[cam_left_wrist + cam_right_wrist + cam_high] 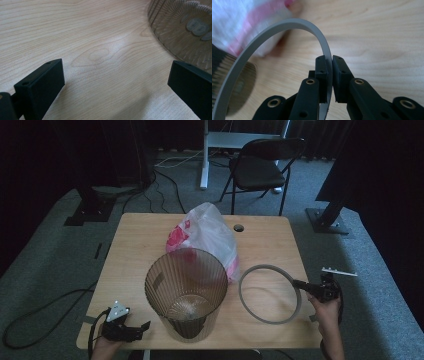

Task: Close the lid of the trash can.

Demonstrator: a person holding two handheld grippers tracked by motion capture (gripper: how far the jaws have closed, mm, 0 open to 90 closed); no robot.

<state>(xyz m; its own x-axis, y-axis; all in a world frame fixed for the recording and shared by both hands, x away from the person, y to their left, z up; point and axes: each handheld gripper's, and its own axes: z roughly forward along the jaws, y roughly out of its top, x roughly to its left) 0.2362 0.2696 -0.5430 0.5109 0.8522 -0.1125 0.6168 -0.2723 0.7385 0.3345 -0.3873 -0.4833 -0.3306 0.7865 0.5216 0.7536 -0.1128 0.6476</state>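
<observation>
The grey ring (270, 293) is pinched at its right edge by the right gripper (300, 284), beside the ribbed bin (185, 292) on the table (135, 240). A plastic bag (207, 235) lies behind. The left gripper (137, 330) is held with jaws spread, nothing between them.

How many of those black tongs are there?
2. The left tongs rest open at the table's near left corner; the right tongs pinch the grey ring at its right edge.
</observation>
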